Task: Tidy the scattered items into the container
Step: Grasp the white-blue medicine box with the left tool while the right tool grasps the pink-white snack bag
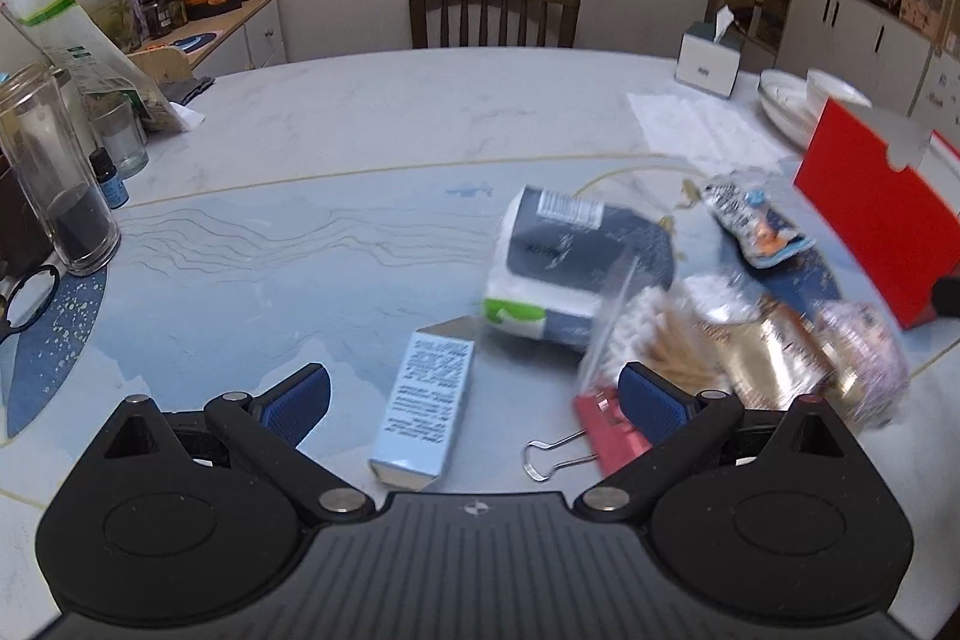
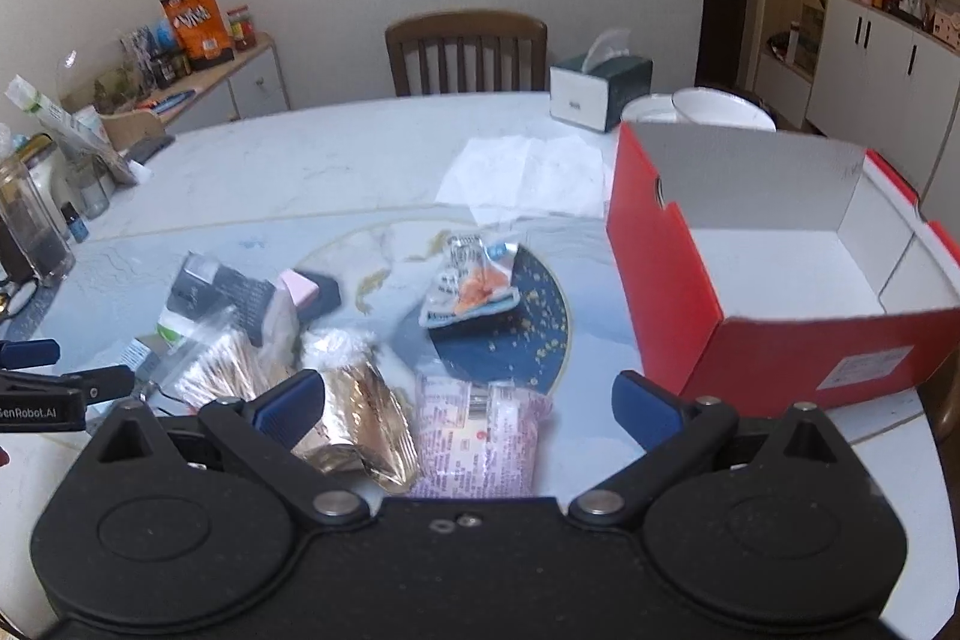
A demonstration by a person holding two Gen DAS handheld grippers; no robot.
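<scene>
An open red cardboard box [image 2: 690,292] with a white inside stands on the table at the right; its side shows in the left wrist view [image 1: 870,220]. Scattered items lie left of it: a gold foil packet [image 2: 360,424], a pink wrapped pack [image 2: 480,436], a small snack sachet [image 2: 474,280], a bag of cotton swabs [image 1: 636,334], a dark tissue pack [image 1: 570,256], a pale blue carton [image 1: 426,394] and a red binder clip [image 1: 600,430]. My left gripper [image 1: 474,400] is open over the carton. My right gripper [image 2: 468,406] is open over the gold and pink packs.
A tissue box [image 2: 600,91], white bowls [image 2: 708,109] and a paper sheet [image 2: 528,178] sit behind the red box. Glass jars [image 1: 54,172] and a small blue bottle [image 1: 111,178] stand at the table's left. A wooden chair [image 1: 492,10] is at the far side.
</scene>
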